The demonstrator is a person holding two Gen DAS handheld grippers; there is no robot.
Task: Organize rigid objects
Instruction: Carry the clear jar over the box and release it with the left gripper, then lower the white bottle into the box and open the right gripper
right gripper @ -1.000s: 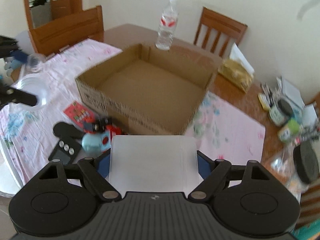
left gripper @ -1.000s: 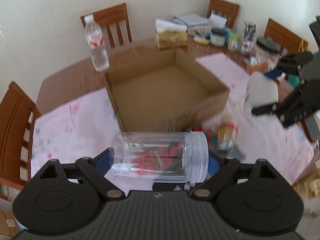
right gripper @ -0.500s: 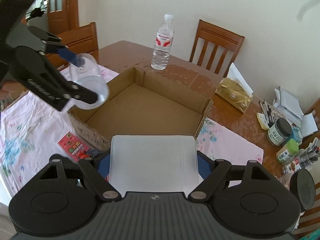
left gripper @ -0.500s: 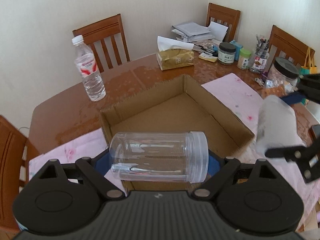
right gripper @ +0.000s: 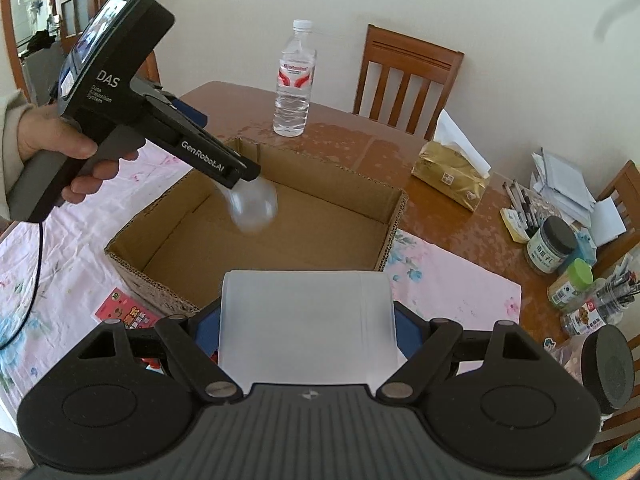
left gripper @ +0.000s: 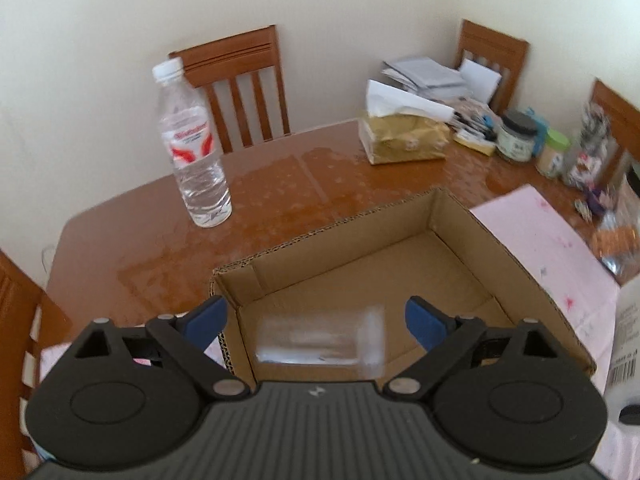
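Observation:
An open cardboard box (left gripper: 532,280) (right gripper: 320,176) stands on the table. My left gripper (left gripper: 316,320) is open over the box's near left corner. A clear plastic jar (left gripper: 320,340) appears blurred between and below its blue fingers, apart from them, inside the box; it also shows in the right wrist view (right gripper: 254,206) just below the left gripper's tip. My right gripper (right gripper: 308,328) is shut on a white translucent container (right gripper: 308,328) at the box's near side; that container's edge shows in the left wrist view (left gripper: 626,344).
A water bottle (left gripper: 194,148) (right gripper: 293,80) stands behind the box. A tissue pack (left gripper: 404,136), jars (right gripper: 550,246) and pens (right gripper: 520,204) crowd the right side. A red packet (right gripper: 128,314) lies on the pink cloth (right gripper: 448,280). Wooden chairs (right gripper: 404,76) ring the table.
My left gripper moved forward over the box and opened; the clear jar left its fingers and dropped toward the box floor. My right gripper kept hold of the white container.

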